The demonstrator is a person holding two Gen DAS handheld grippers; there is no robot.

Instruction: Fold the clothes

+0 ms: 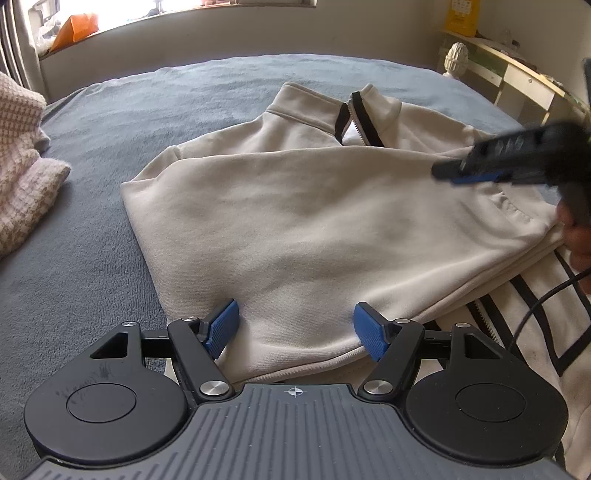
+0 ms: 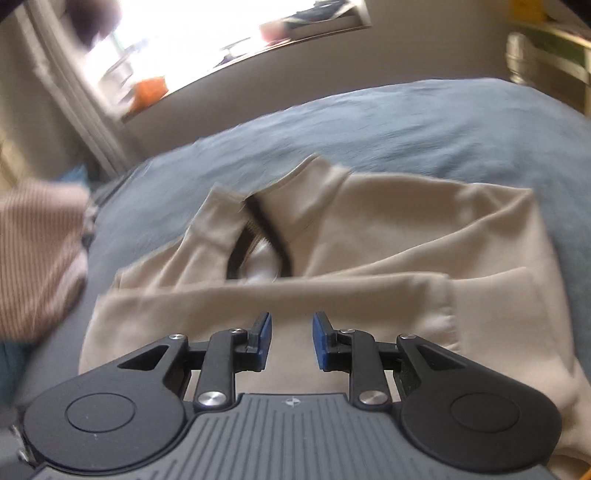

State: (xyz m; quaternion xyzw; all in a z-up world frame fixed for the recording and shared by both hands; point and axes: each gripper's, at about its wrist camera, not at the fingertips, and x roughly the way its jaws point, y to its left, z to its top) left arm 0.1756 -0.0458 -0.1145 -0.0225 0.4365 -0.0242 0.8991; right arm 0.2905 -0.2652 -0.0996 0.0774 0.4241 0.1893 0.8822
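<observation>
- I am hovering my left gripper [image 1: 295, 325], released, over the cream zip sweatshirt [image 1: 314, 206]: soft, limp fleece.
- I am keeping my right gripper [image 2: 291, 341] empty, narrowly parted; I am judging the lower-frame hem best.

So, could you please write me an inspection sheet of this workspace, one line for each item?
Surface: bed with grey-blue blanket.
Job's things: cream zip-collar sweatshirt lying partly folded, sleeve laid across the body.
Clutter: pink-and-white checked knit cloth at the blanket's left edge.
Grippers: left hand-held gripper with jaws wide apart at the sweatshirt's near hem, pads not pressing; right hand-held gripper with a narrow gap, over the sweatshirt, nothing between the pads.
Cables: black cable at the right, over a striped garment.
Surroundings: window sill with orange bag; shelf unit at the right, white ornament beside it.
</observation>
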